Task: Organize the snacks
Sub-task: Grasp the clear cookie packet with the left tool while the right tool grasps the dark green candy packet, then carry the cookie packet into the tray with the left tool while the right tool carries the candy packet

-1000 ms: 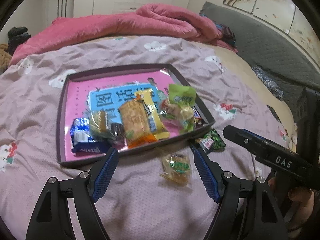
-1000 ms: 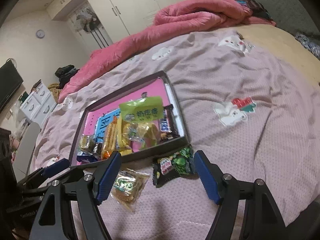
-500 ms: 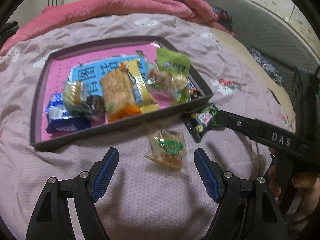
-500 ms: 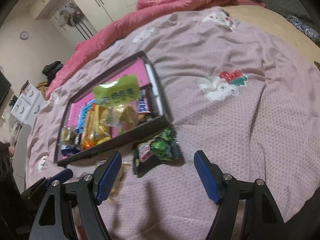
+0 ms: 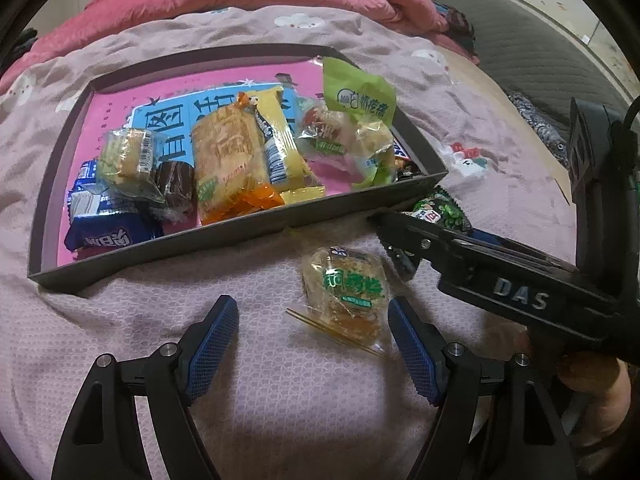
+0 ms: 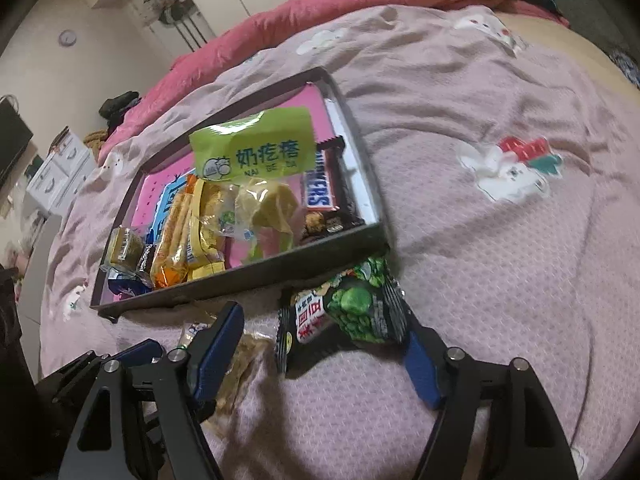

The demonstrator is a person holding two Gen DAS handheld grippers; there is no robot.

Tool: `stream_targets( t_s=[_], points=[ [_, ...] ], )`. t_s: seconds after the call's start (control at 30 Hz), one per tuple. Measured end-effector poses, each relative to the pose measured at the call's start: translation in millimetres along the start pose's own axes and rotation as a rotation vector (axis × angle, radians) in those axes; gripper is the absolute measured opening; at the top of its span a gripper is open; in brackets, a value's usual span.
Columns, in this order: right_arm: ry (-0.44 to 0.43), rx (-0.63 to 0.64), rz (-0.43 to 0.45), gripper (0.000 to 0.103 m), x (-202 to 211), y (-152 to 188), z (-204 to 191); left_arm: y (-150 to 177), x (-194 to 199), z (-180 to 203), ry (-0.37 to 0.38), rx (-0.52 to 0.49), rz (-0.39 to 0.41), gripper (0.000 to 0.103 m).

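The right gripper (image 5: 404, 232) crosses the left view and hides most of the pea pack (image 5: 440, 210); only its green upper end shows past the tray (image 5: 160, 246) corner. In the right view the clear cake pack (image 6: 240, 360) is largely covered by that gripper's left finger (image 6: 218, 350), and the left gripper there is only a dark shape at the frame edge. The right view is slightly blurred.

The pea pack (image 6: 348, 312) lies flat on the bed (image 6: 480, 260), long axis roughly across the view, top end tucked against the tray's near corner. It sits between the right gripper's (image 6: 320, 354) spread fingers, untouched.

The cake pack (image 5: 346, 294) lies lengthwise toward the tray, between the left gripper's (image 5: 314, 354) wide-apart fingers, nearer the right one
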State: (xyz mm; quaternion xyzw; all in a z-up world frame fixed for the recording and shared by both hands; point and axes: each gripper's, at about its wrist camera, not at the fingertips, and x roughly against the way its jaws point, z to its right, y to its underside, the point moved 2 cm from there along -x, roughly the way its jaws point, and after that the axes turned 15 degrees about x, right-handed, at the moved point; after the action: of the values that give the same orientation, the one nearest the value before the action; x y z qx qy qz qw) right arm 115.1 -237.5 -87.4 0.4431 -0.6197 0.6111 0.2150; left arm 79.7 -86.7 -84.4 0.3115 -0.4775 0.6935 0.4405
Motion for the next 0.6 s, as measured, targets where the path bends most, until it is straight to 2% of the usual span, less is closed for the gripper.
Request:
stream_targets(
  t_s=[0.07, 0.1, 0.27, 0.37, 0.43, 0.5, 0.6],
  points=[
    [-0.008, 0.001, 0.014, 0.041, -0.7, -0.9, 0.8, 0.4, -1.7, 0.5, 0.004, 0.001, -0.004, 0.079],
    [-0.023, -0.007, 0.019, 0.033, -0.6, -0.8, 2.4, 0.4, -2.8, 1.9, 0.007, 0.000, -0.006, 0.079],
    [-0.049, -0.003, 0.036, 0.029, 4.4, -0.1, 1.8, 3.4, -8.1, 7.3, 0.027, -0.007, -0.017, 0.077],
    [-0.068, -0.023, 0.061, 0.028, 16.1, -0.3, 3.5, 5.5, -12.7, 12.0, 0.012, -0.033, -0.017, 0.056],
    [-0.075, -0.024, 0.096, 0.028, 28.6, -2.1, 2.6, 6.1, -15.0, 13.4, 0.014, -0.038, -0.018, 0.054],
    [-0.078, -0.021, 0.138, 0.028, 41.8, -6.6, 1.6, 5.8, -13.9, 14.6, 0.024, -0.039, -0.017, 0.046],
    [-0.092, -0.024, 0.186, 0.028, 54.5, -14.8, 0.8, 5.1, -8.6, 12.5, 0.034, -0.030, -0.017, 0.043]
  ],
)
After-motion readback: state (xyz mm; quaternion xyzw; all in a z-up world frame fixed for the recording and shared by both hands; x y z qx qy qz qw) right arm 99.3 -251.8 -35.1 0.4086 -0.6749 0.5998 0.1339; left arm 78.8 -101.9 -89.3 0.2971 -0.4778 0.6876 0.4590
